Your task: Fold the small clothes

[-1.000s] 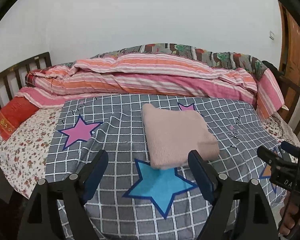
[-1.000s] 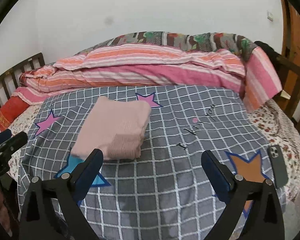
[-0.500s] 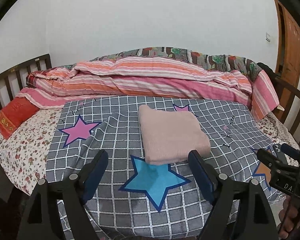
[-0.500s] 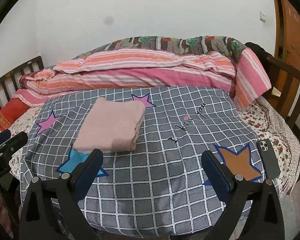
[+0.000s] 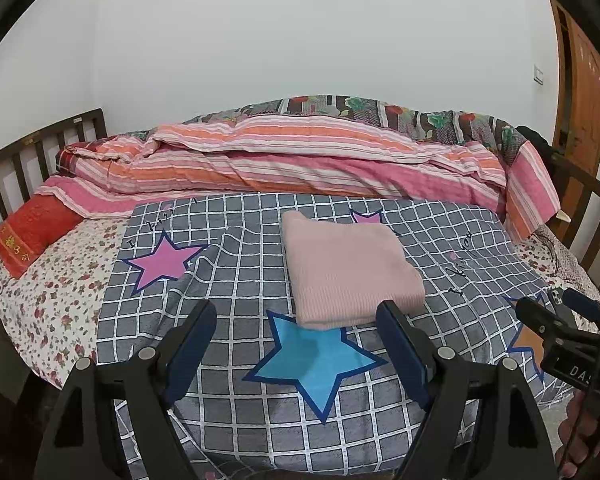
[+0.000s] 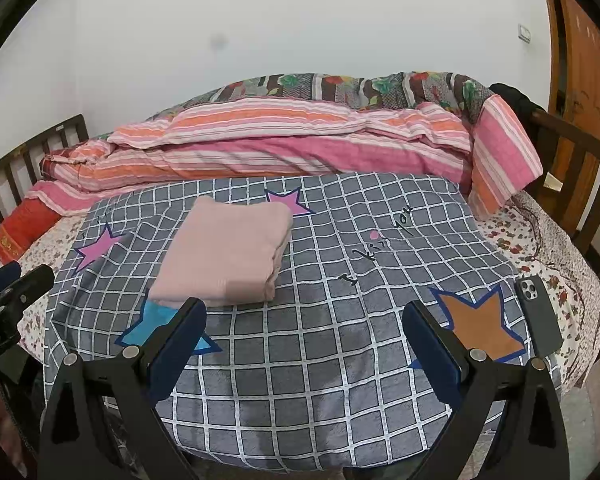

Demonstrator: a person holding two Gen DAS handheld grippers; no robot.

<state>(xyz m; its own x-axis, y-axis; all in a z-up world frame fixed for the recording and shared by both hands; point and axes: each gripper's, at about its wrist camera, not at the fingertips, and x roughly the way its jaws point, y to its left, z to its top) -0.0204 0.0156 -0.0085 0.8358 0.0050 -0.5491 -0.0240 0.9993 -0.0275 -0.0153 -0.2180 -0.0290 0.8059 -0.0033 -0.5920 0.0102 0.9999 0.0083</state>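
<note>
A pink garment (image 5: 350,270) is seen folded into a neat rectangular stack, lying flat on a grey checked blanket (image 5: 244,272) spread over the bed. The stack sits toward the middle of the blanket, its near edge overlapping the top point of a blue star (image 5: 312,360) printed on the fabric. A pink star (image 5: 162,258) is printed to the left of it, and a smaller pink star peeks out at its far edge.

The left hand-held gripper (image 5: 296,344) is held above the near edge of the blanket, jaws spread wide, nothing between them. Its right finger (image 5: 400,348) appears just in front of the garment's near right corner; contact cannot be judged from this view.

The right hand-held gripper (image 6: 304,344) is likewise held with jaws wide apart and empty, over bare checked blanket to the right of the garment. Its left finger (image 6: 176,344) is seen near the garment's near edge.

A dark phone (image 6: 538,314) lies on the flowered sheet (image 5: 56,292) at the right edge of the blanket, beside an orange star (image 6: 478,322). A striped pink and orange quilt (image 5: 284,160) is heaped along the far side of the bed. A red pillow (image 5: 32,232) rests at the far left, against the wooden bed rail (image 5: 24,156).
</note>
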